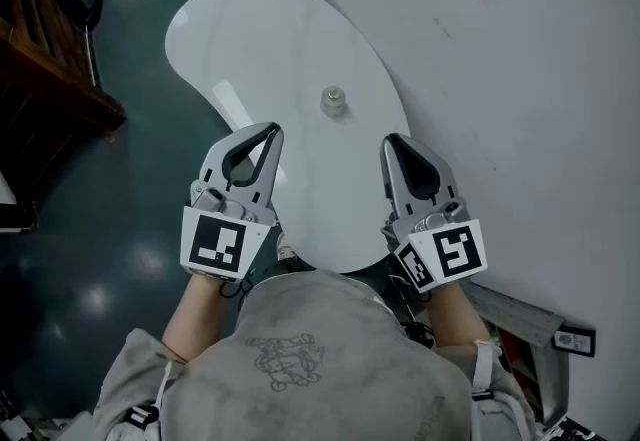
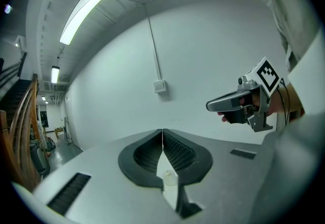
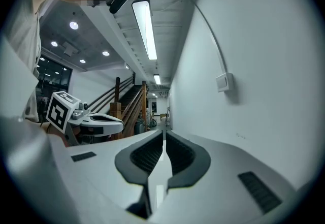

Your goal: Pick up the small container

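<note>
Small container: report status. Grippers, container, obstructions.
Left gripper shut, empty. Right gripper shut, empty. Small container upright on white table, ahead of both, untouched. Nothing in the way.

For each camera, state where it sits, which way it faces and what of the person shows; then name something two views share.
Head view: on the head, looking steeply down at the white table, small container, left gripper and right gripper; forearms and shirt show.
Left gripper view: on that gripper, along its shut jaws toward the wall; right gripper and shirt show.
Right gripper view: on that gripper, along its shut jaws toward a staircase; left gripper shows.
Shared: both gripper views show the wall box.
</note>
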The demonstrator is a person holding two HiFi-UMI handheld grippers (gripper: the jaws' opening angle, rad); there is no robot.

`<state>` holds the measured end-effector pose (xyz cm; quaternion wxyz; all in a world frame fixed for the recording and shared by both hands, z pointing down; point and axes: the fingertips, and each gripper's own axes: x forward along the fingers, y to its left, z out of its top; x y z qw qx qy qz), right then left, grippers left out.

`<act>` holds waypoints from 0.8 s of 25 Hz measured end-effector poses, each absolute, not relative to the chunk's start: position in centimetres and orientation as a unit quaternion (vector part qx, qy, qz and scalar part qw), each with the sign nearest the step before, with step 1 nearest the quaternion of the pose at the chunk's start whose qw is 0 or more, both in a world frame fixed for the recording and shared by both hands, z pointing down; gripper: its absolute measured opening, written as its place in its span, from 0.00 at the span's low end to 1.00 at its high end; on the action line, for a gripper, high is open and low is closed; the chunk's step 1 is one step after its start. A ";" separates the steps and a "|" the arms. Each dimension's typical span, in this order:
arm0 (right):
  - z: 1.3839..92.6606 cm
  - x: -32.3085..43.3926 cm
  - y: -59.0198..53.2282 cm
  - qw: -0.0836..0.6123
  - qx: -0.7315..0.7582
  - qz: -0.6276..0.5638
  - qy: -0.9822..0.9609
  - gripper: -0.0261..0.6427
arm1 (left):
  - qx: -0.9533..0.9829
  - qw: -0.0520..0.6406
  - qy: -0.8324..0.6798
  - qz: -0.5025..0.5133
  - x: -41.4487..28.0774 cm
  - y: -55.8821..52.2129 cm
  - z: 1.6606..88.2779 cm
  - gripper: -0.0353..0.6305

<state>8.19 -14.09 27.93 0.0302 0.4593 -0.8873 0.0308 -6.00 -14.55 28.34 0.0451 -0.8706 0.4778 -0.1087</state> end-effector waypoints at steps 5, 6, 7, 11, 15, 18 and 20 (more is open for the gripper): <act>28.3 8.3 -16.3 0.027 0.454 0.019 -0.890 0.09 | -0.866 0.046 0.487 -0.105 -5.2 -16.1 28.5 0.08; 28.4 8.3 -16.9 0.026 0.454 0.016 -0.890 0.10 | -0.865 0.048 0.488 -0.105 -5.0 -16.6 28.6 0.08; 28.6 8.2 -17.6 0.024 0.453 0.015 -0.891 0.11 | -0.864 0.052 0.489 -0.106 -4.8 -17.1 28.7 0.08; 29.4 7.2 -20.5 0.016 0.443 0.018 -0.896 0.30 | -0.855 0.065 0.503 -0.106 -5.3 -19.0 28.9 0.08; 30.9 5.9 -23.7 0.023 0.430 0.005 -0.903 0.39 | -0.852 0.083 0.506 -0.102 -5.4 -20.9 29.1 0.08; 32.8 5.0 -26.3 0.034 0.418 0.006 -0.908 0.43 | -0.854 0.094 0.502 -0.104 -5.0 -22.3 29.9 0.08; 34.3 4.7 -27.9 0.041 0.415 0.007 -0.909 0.45 | -0.854 0.092 0.501 -0.105 -4.7 -23.3 30.8 0.08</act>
